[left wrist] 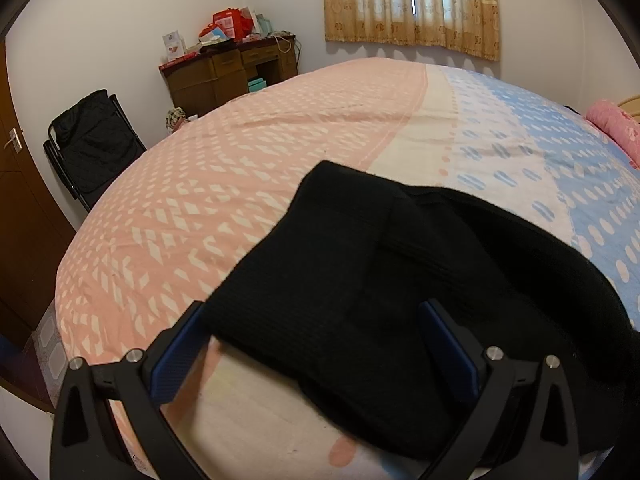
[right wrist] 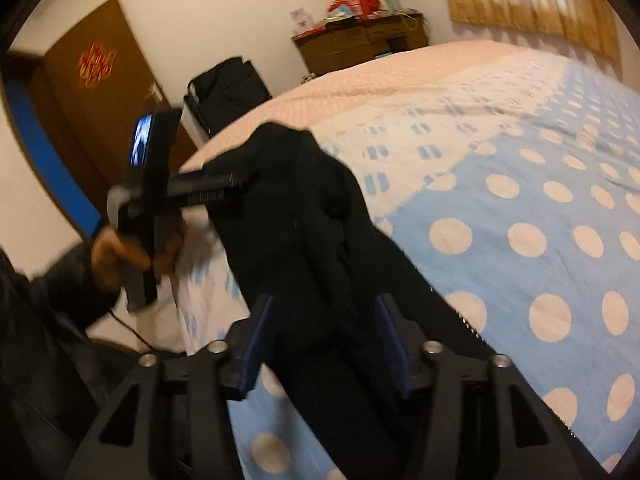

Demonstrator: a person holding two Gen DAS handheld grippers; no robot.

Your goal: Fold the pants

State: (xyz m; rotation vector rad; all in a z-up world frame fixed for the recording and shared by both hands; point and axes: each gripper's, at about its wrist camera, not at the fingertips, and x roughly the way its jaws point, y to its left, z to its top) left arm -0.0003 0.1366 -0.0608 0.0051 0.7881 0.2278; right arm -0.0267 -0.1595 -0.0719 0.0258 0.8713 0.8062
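The left gripper (left wrist: pixel 316 344) hangs over the near edge of the bed (left wrist: pixel 248 168), its blue-padded fingers (left wrist: pixel 180 352) spread wide apart with the black pants (left wrist: pixel 360 272) lying between them; neither pad appears to press on the cloth. The right gripper (right wrist: pixel 324 344) also has its fingers (right wrist: pixel 256 348) apart, with a dark run of the pants (right wrist: pixel 304 208) passing through the gap, and I cannot make out any pinch on the fabric there. From the right wrist view, the left gripper (right wrist: pixel 224 188) shows from the side, held by the person's left hand (right wrist: pixel 120 252) in a dark sleeve, its tips at the bunched end of the pants. The pants lie as a folded, slightly rumpled heap on the bed near its front edge, partly on the pink patterned side of the cover and partly on the pale and blue dotted side (right wrist: pixel 520 240). Beyond the bed stands a wooden desk (left wrist: pixel 228 76) piled with red boxes (left wrist: pixel 232 24), against the wall. A folding chair (left wrist: pixel 92 144) draped with something black sits just beside a brown door (right wrist: pixel 100 92). Yellow curtains (left wrist: pixel 412 4) hang over the window, and a pink pillow (left wrist: pixel 616 128) rests at the far right edge of the bed.
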